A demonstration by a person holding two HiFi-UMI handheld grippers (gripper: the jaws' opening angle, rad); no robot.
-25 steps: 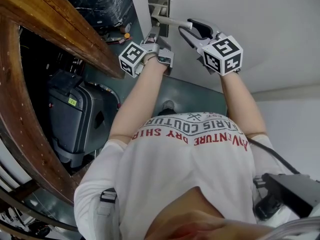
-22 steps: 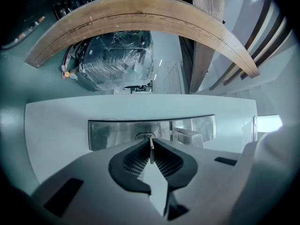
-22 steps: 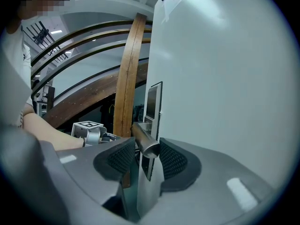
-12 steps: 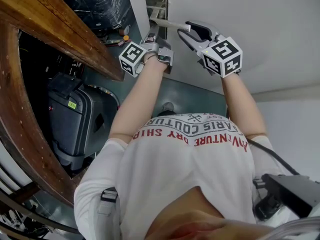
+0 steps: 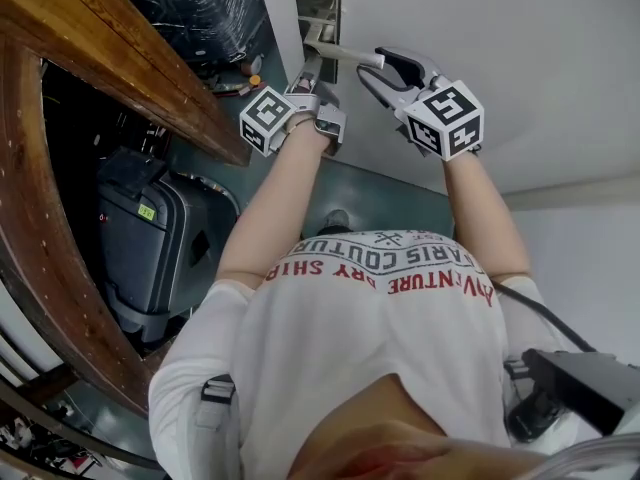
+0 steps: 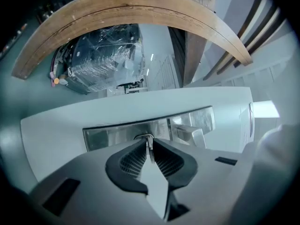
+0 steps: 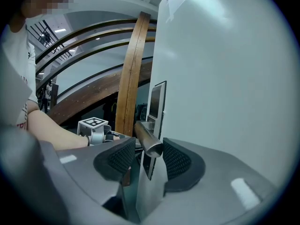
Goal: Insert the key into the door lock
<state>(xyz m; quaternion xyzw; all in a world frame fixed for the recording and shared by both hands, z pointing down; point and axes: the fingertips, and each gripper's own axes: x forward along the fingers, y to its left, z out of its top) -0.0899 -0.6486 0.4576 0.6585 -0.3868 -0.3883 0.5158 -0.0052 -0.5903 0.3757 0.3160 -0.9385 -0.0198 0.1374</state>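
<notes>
In the left gripper view, my left gripper (image 6: 149, 143) is shut on a thin metal key (image 6: 150, 151). The key's tip sits at the keyhole (image 6: 144, 137) in the steel lock plate (image 6: 112, 135) on the white door (image 6: 70, 121). How deep the key reaches is hidden by the jaws. The head view shows the left gripper (image 5: 309, 63) pressed up to the door's edge. My right gripper (image 5: 383, 65) is shut on the free end of the silver door handle (image 5: 345, 52). In the right gripper view, the handle (image 7: 146, 137) lies between the pads of the right gripper (image 7: 147, 151).
A curved wooden rail (image 5: 110, 58) runs close along the left. A dark suitcase (image 5: 150, 238) stands below it. A plastic-wrapped bundle (image 5: 200, 8) lies beyond the door. The white door face (image 5: 520, 48) fills the right side.
The left gripper has rolled slightly at the lock, shown by the turn of its marker cube. Both grippers stay in place and the right one keeps its hold on the handle.
</notes>
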